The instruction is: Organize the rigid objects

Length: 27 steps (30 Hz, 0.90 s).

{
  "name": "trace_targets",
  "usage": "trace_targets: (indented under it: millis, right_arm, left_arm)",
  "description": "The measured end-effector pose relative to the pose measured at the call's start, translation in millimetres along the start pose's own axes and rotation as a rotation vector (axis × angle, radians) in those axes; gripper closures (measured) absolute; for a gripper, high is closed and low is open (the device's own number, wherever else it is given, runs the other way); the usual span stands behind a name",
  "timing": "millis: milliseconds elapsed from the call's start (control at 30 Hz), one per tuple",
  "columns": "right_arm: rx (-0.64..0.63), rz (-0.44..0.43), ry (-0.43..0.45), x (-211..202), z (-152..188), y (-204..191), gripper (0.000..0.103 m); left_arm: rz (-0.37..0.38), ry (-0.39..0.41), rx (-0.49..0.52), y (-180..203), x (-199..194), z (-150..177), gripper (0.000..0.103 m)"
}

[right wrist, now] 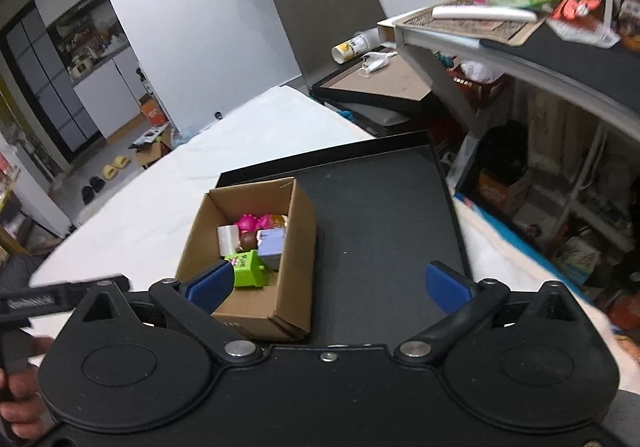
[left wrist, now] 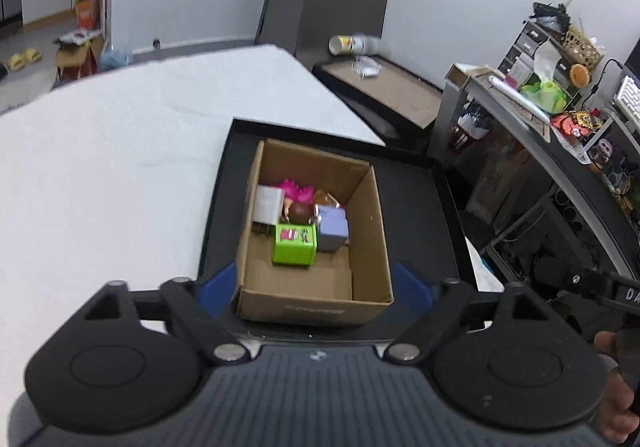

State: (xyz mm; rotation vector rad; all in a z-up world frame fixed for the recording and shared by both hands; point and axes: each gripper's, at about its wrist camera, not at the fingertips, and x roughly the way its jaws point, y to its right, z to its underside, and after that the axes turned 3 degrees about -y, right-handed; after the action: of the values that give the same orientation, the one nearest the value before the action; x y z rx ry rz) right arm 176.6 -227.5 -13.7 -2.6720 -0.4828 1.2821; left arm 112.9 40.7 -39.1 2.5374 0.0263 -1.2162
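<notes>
Our left tool (left wrist: 316,289) is released: its two blue fingers (left wrist: 218,287) stand wide apart, one on each side of the near end of the cardboard box (left wrist: 366,247), and nothing is between the pads. Our right tool (right wrist: 330,283) is also released and holds nothing. Its left blue finger (right wrist: 212,283) is seen in front of the near left corner of the box, and the right finger is over the bare black tray (right wrist: 380,215).

The box stands open on the left part of this tray. Inside it, at the far end, we see the rigid objects packed together: a green cube (left wrist: 294,247), a lilac block (left wrist: 333,228), a white block (left wrist: 267,205), a pink toy (left wrist: 298,189) and a small brown round piece (left wrist: 301,213). The near half of the box floor is bare.

The tray lies on a white surface (left wrist: 120,151). To the right of it stands a cluttered shelf (left wrist: 560,135).
</notes>
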Motion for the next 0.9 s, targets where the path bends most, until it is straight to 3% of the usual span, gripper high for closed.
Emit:
trace_targets:
  millis: [200,467,900]
  right_arm:
    - [0.01,-0.003,0.007,-20,6,-1,0.0]
    - [0.038,0.0,0.034,-45,12,-4,0.0]
    - [0.047,0.003,0.071,-78,24,-14,0.0]
  left_arm:
    - [0.0,0.062,0.031,5,-34,3,0.01]
    - [0.018,0.082,0.088,13,-67,14,0.001]
    - [0.014,0.108,0.136,20,-100,31,0.001]
